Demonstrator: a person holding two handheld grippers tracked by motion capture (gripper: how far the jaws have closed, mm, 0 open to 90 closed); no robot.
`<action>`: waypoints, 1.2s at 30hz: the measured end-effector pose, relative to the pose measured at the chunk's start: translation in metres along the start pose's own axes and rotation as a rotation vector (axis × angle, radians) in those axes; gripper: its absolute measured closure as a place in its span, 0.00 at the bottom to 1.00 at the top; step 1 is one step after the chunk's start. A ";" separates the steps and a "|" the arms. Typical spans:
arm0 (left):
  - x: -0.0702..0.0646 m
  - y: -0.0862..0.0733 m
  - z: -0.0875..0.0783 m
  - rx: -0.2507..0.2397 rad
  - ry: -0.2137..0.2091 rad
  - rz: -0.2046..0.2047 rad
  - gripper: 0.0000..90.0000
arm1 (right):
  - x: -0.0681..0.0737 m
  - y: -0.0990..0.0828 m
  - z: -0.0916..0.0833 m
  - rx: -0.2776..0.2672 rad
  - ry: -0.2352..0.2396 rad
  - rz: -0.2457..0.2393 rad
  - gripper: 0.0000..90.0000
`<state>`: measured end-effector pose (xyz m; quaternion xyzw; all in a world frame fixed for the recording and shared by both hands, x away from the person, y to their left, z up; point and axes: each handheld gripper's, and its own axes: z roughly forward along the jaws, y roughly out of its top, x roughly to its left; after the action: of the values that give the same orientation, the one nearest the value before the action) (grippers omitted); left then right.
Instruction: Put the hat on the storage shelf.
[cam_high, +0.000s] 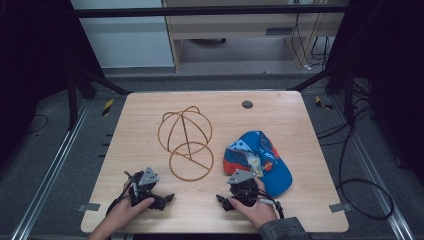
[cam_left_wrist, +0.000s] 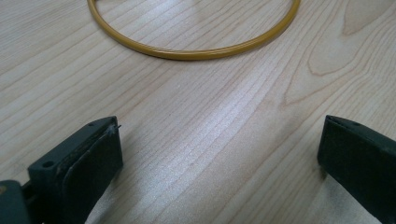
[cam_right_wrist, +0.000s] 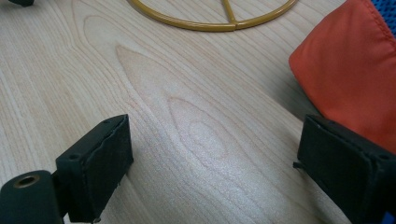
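Table (cam_high: 150, 130): light wood, square-cornered, with a dark round plug (cam_high: 247, 104) near the far edge.
Wire frame (cam_high: 186, 141): yellow-brown, domed, lay at mid-table on its side, round base ring toward the near edge; nothing touched it.
Cap (cam_high: 260, 160): blue with an orange-red peak, rested just right of the wire frame, a paper tag possibly on top, too small to be sure.
Path: bare wood between both grippers and the base ring; orange peak close beside the right gripper's outer jaw.
Left gripper (cam_high: 150, 192): held low near the table's front edge, left of the ring, jaws wide apart, nothing between.
Right gripper (cam_high: 239, 190): held just in front of the cap, jaws spread wide, empty.
Hands: each wrapped round its gripper from below the near edge.
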<state>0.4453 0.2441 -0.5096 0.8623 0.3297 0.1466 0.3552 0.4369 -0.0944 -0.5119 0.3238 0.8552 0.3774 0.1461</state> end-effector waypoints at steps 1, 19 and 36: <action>0.000 0.000 0.000 -0.001 0.000 0.000 0.00 | 0.000 0.000 0.000 0.000 0.001 0.000 0.11; 0.000 0.000 0.000 0.002 0.002 -0.001 0.00 | 0.000 0.002 -0.001 0.014 -0.019 0.006 0.14; -0.001 0.000 0.000 0.002 0.003 -0.002 0.00 | -0.027 0.044 -0.085 0.045 -0.097 -0.059 0.18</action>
<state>0.4445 0.2442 -0.5095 0.8622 0.3311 0.1471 0.3540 0.4349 -0.1370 -0.4225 0.3196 0.8645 0.3374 0.1914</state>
